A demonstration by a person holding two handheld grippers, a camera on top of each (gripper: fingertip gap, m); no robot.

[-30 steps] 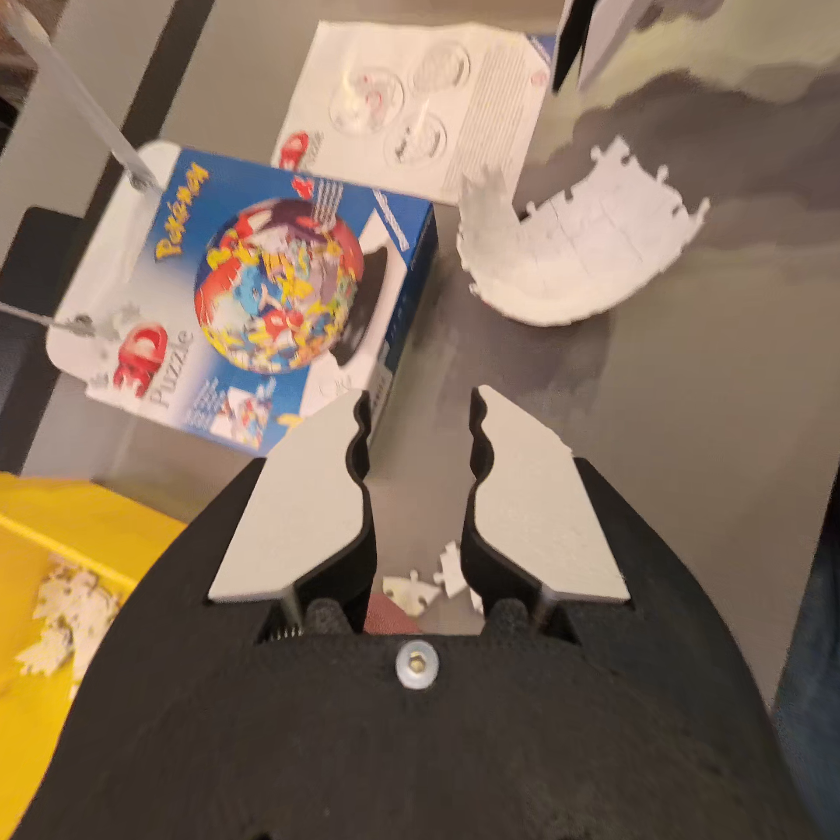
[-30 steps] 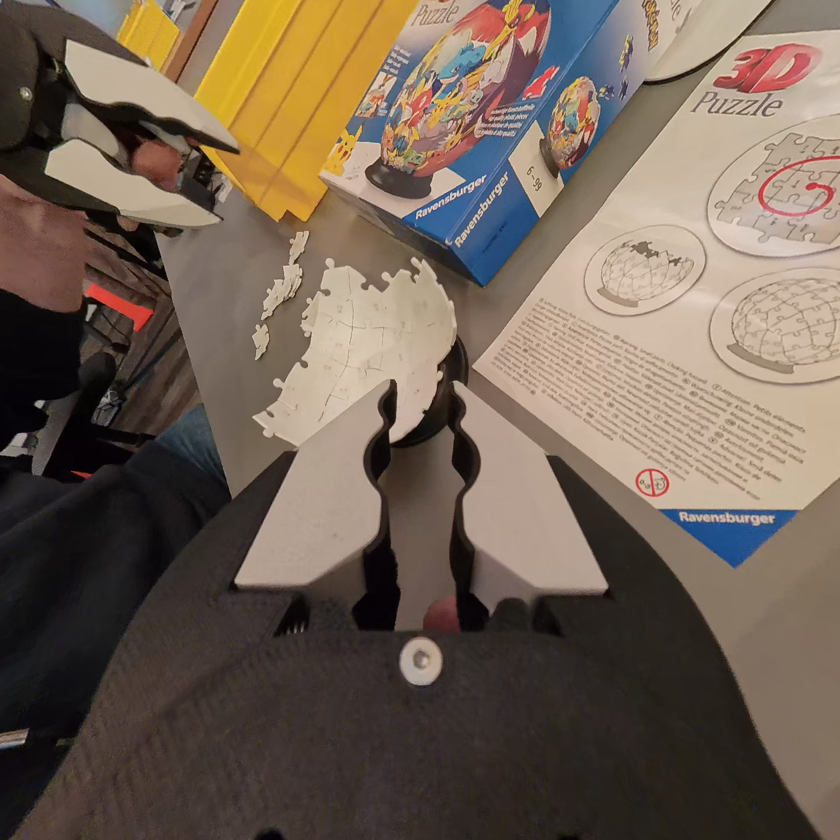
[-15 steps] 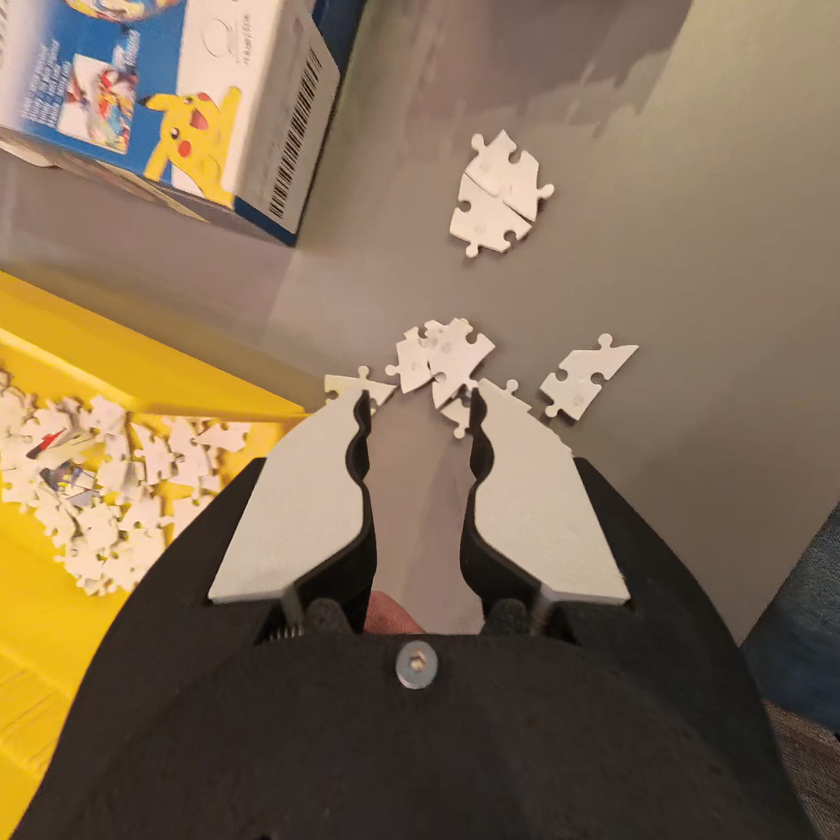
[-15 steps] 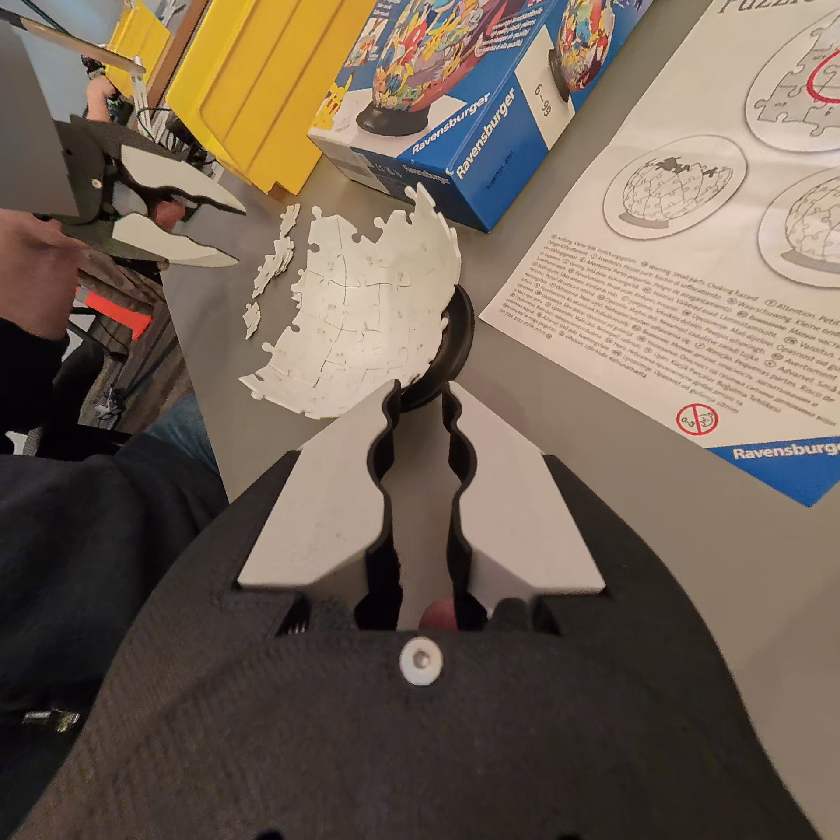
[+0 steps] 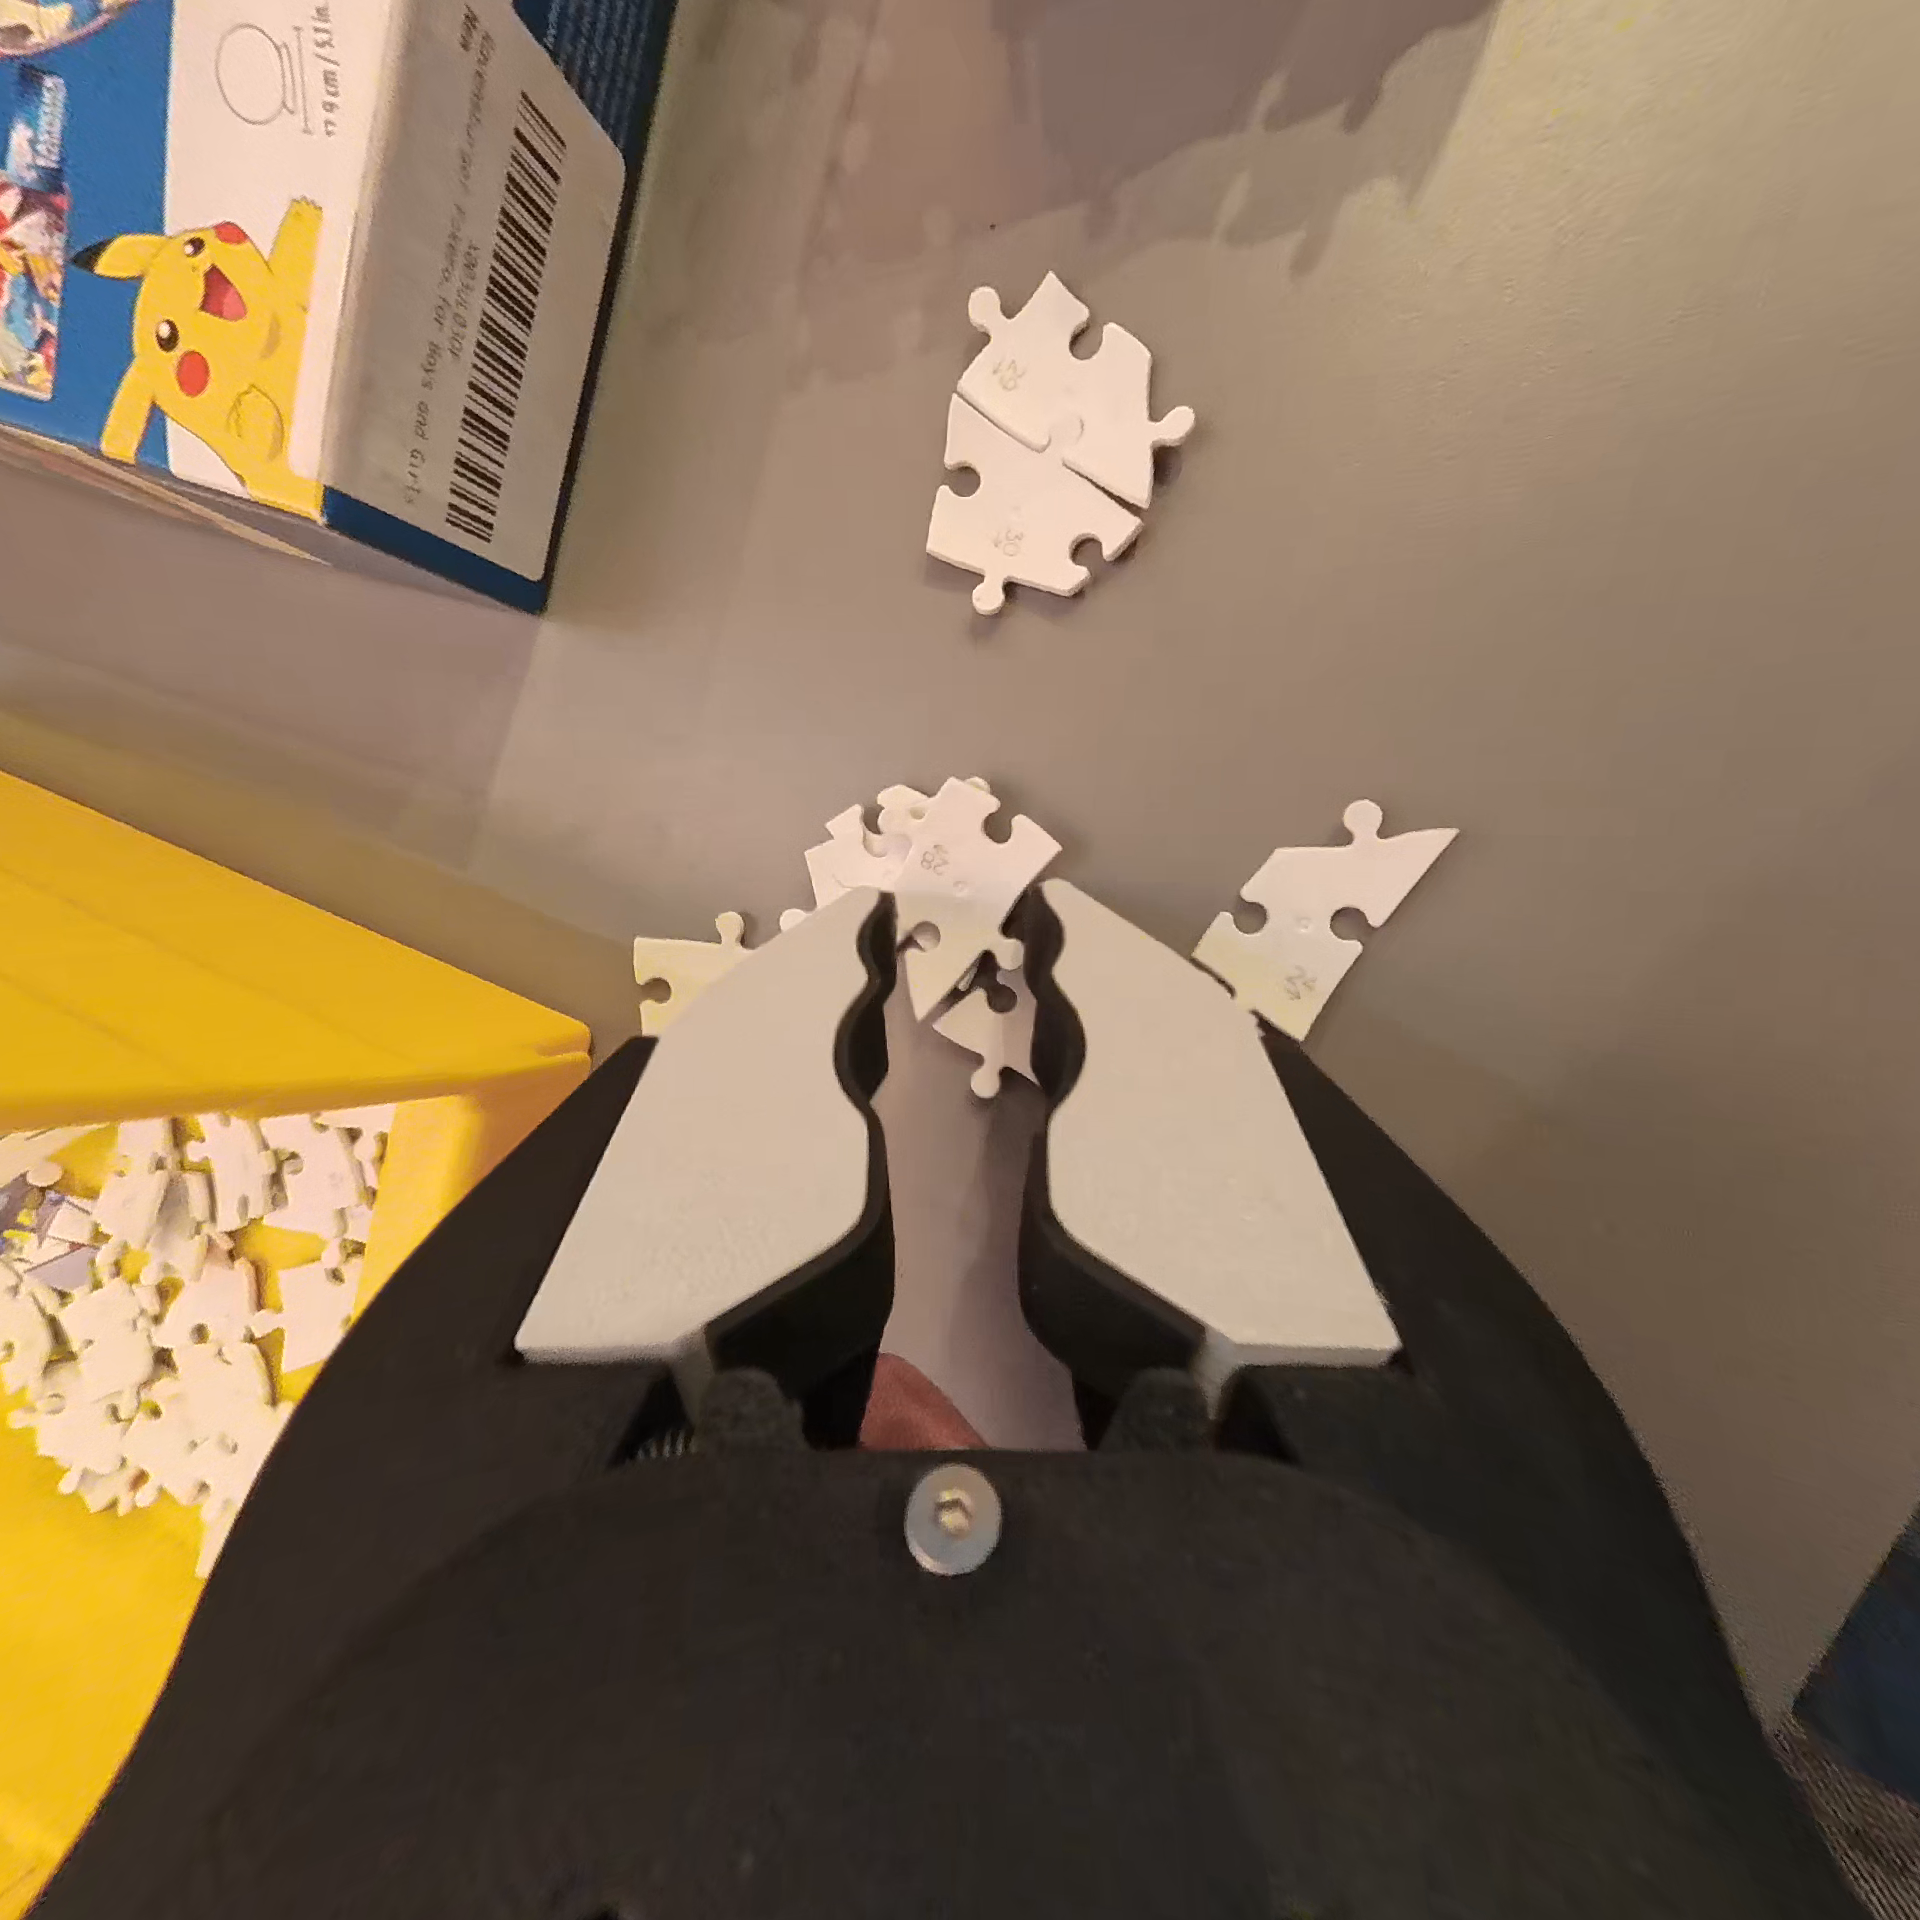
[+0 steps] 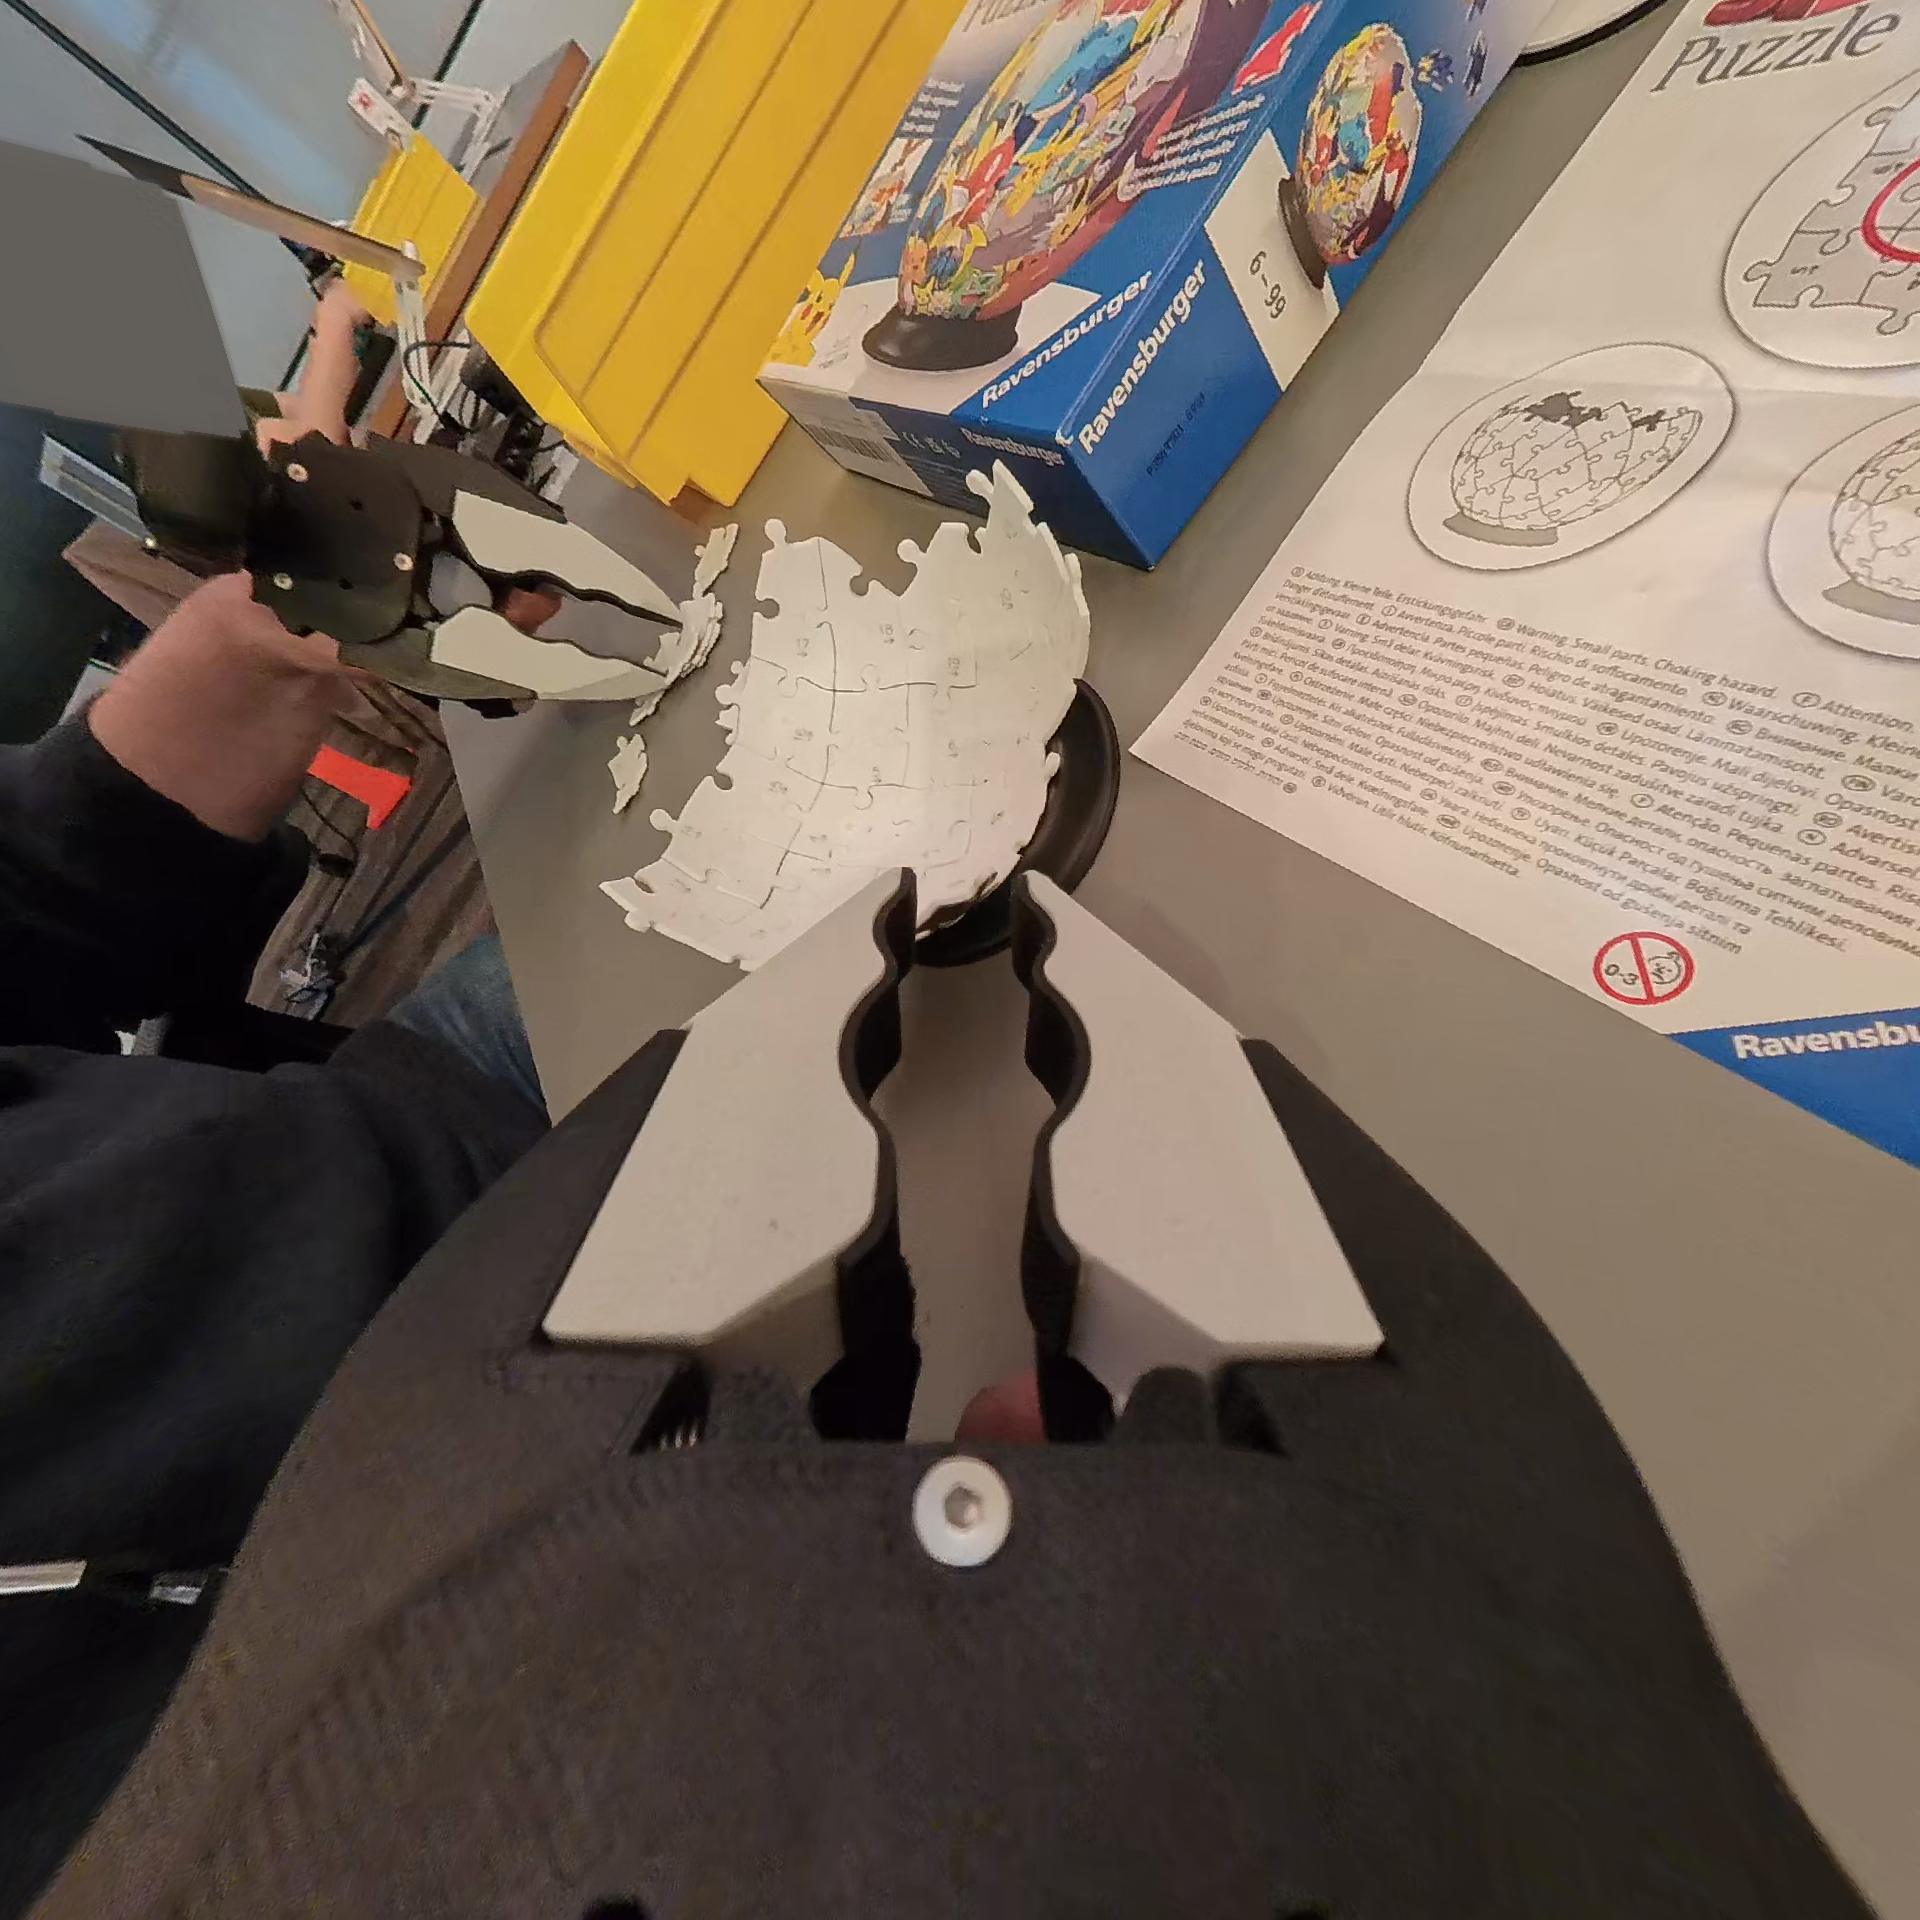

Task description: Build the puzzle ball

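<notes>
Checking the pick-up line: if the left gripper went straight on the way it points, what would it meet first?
Most likely the small pile of loose white puzzle pieces on the grey table: the open left gripper already straddles its top piece, though contact is unclear.

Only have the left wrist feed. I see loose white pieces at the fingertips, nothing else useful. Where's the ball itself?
Observer: The half-built ball sits on a black stand on the grey table, an open white shell.
Operator: Right gripper doing anything with it?
Observer: No. The right gripper is open, empty, pointed at the shell's lower edge.
Operator: How far is my pile from the ball?
Observer: Close. The left gripper has its tips at the loose pieces right beside the shell's jagged rim.
Operator: Instructions around?
Observer: Yes, an instruction sheet lies flat on the stand's far side.
</notes>
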